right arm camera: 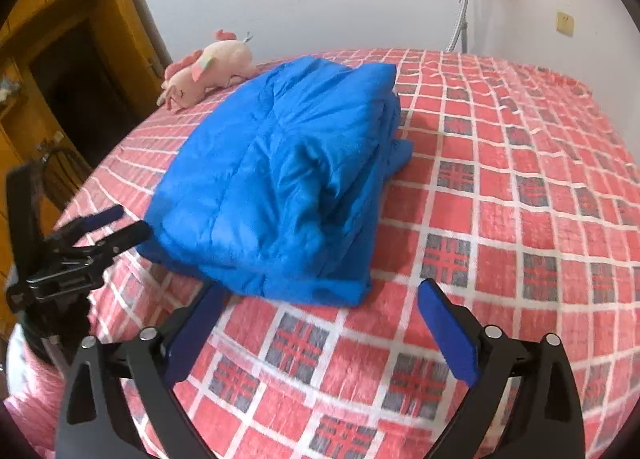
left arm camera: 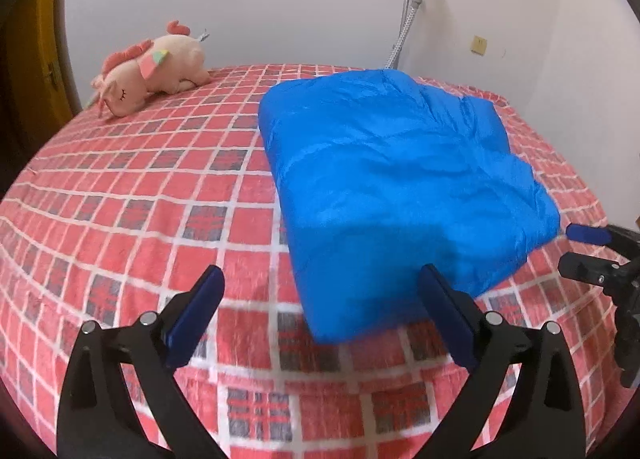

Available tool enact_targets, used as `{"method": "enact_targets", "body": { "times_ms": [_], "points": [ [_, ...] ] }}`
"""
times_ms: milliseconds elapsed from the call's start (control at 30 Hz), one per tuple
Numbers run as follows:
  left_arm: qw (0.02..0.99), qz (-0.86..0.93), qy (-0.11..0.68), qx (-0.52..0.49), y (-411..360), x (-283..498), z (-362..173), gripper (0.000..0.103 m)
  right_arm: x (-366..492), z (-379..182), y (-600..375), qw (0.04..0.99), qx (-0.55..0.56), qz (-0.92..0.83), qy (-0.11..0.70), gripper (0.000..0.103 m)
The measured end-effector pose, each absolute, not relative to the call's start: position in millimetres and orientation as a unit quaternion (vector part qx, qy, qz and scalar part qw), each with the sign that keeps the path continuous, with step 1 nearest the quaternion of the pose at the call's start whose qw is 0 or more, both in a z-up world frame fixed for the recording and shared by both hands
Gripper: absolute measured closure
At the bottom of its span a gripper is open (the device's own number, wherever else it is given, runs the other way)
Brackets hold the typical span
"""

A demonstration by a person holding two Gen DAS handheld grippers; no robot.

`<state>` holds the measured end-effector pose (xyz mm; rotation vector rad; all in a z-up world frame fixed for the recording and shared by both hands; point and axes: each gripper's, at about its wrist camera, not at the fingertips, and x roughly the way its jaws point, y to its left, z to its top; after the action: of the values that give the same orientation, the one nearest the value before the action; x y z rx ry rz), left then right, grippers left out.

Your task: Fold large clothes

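Observation:
A bright blue padded jacket (left arm camera: 400, 187) (right arm camera: 280, 179) lies folded into a thick rectangular bundle on the bed. My left gripper (left arm camera: 320, 275) is open at the bundle's near left corner, which sits low between the wide-apart blue pads without touching them. My right gripper (right arm camera: 322, 289) is open as well, just short of the bundle's near right edge, holding nothing. Each gripper shows in the other's view: the right one (left arm camera: 576, 251) at the frame's right edge, the left one (right arm camera: 134, 222) beside the jacket's left corner.
The bed carries a red plaid cover (left arm camera: 140, 199) (right arm camera: 500, 219). A pink plush toy (left arm camera: 152, 67) (right arm camera: 208, 67) lies at the far left corner. A hose on a stand (left arm camera: 408, 11) rises behind the bed against the white wall. A wooden door frame (right arm camera: 60, 59) stands left.

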<state>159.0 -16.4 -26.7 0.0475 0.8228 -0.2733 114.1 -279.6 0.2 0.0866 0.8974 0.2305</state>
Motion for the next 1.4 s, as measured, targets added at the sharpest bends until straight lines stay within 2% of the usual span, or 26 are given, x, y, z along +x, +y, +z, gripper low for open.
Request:
{"method": "enact_targets", "body": {
  "times_ms": [700, 1400],
  "points": [
    [0.916, -0.110, 0.386, 0.026, -9, 92, -10, 0.005, 49, 16, -263, 0.912, 0.047, 0.088, 0.398, 0.004],
    [0.916, -0.113, 0.384, 0.026, -8, 62, 5, 0.005, 22, 26, -255, 0.914, 0.027, 0.076, 0.399, 0.004]
  ]
}}
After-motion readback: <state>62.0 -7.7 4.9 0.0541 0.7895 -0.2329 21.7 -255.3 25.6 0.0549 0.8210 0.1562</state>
